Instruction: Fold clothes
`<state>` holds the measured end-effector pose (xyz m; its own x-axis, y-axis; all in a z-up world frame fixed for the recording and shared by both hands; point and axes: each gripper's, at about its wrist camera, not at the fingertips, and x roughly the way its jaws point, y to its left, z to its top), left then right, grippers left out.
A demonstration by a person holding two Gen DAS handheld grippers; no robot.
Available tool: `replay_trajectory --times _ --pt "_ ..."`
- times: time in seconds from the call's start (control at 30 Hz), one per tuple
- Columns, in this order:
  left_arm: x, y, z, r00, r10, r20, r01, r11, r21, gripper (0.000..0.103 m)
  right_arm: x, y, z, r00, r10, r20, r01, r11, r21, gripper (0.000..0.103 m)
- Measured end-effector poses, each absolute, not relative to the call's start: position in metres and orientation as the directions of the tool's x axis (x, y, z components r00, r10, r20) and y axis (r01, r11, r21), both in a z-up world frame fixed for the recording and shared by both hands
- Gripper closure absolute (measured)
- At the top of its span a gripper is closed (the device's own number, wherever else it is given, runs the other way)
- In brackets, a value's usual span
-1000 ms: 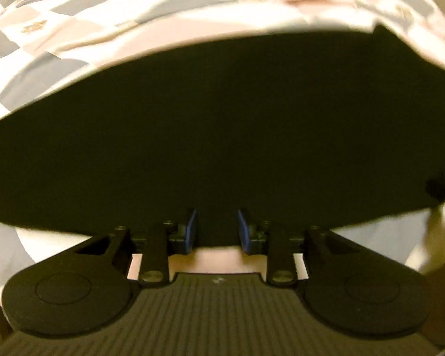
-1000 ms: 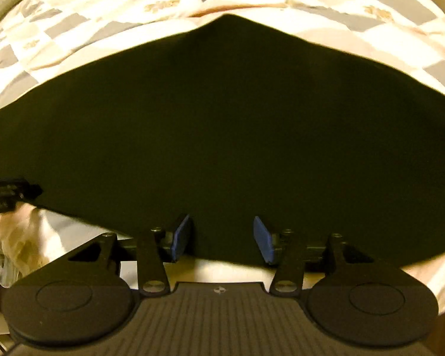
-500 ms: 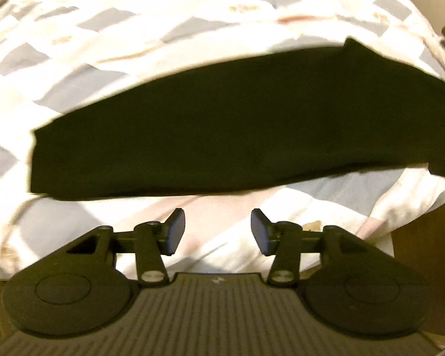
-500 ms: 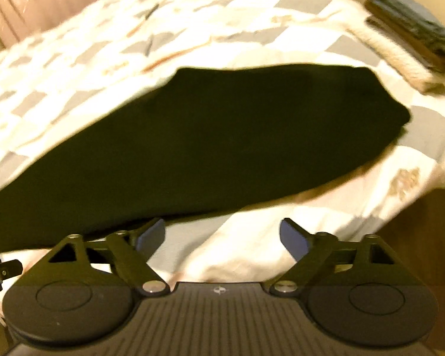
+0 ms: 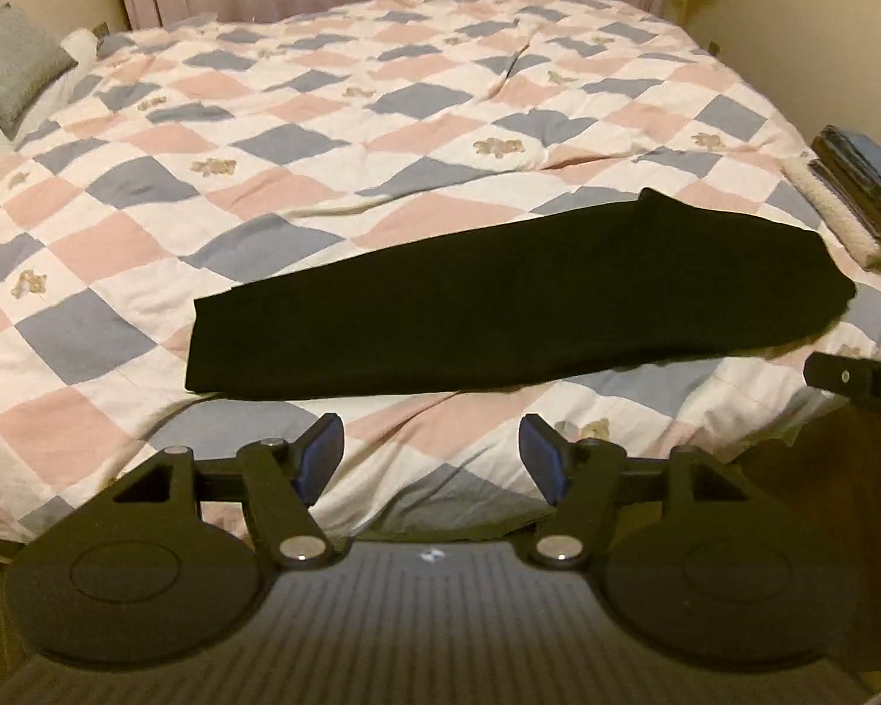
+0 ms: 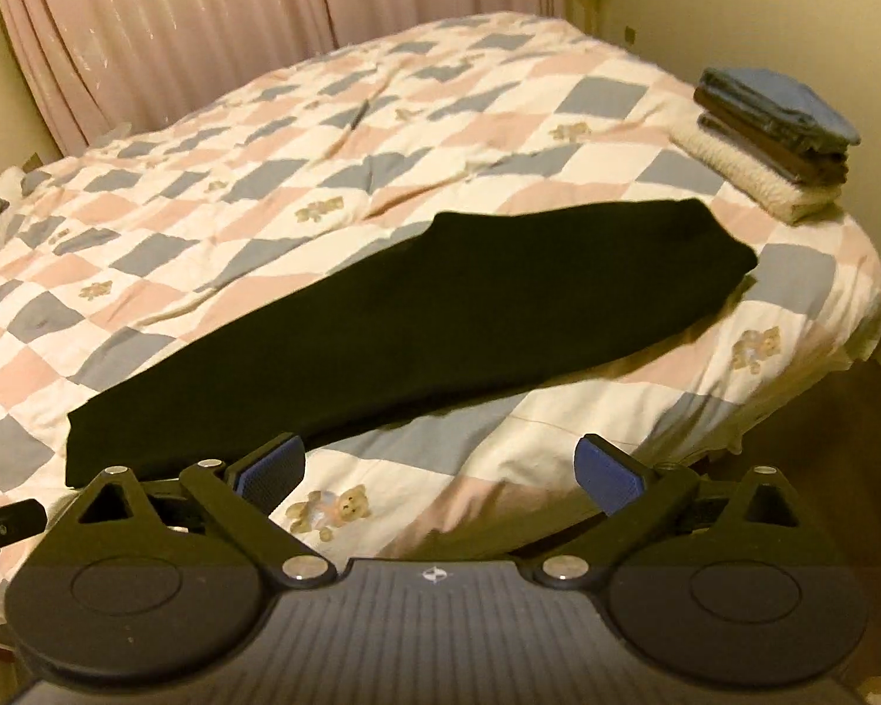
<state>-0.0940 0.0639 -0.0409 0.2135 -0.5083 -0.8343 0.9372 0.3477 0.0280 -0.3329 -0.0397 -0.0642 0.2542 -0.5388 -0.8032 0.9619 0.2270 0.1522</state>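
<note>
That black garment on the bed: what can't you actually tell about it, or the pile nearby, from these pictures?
- Black garment: both views show a flat dark shape; layers, seams and type are lost in the blackness.
- Its near-left corner: right wrist view, partly covered by the right gripper.
- Folded stack: cut off by the left wrist view's edge; the number of pieces is unclear.

Matt black cloth garment on a soft quilted cloth bedspread; grippers' matt black plastic, shiny metal screws.
</note>
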Motion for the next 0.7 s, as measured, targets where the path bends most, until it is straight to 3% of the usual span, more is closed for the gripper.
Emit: replay_trajectory --times 0.7 --pt "-0.091 0.117 -0.011 0.25 -0.5 -0.829 0.918 0.396 0.038 0.038 -0.34 -0.024 -0.037 0.221 -0.548 -0.807 0.967 0.232 0.107 0.002"
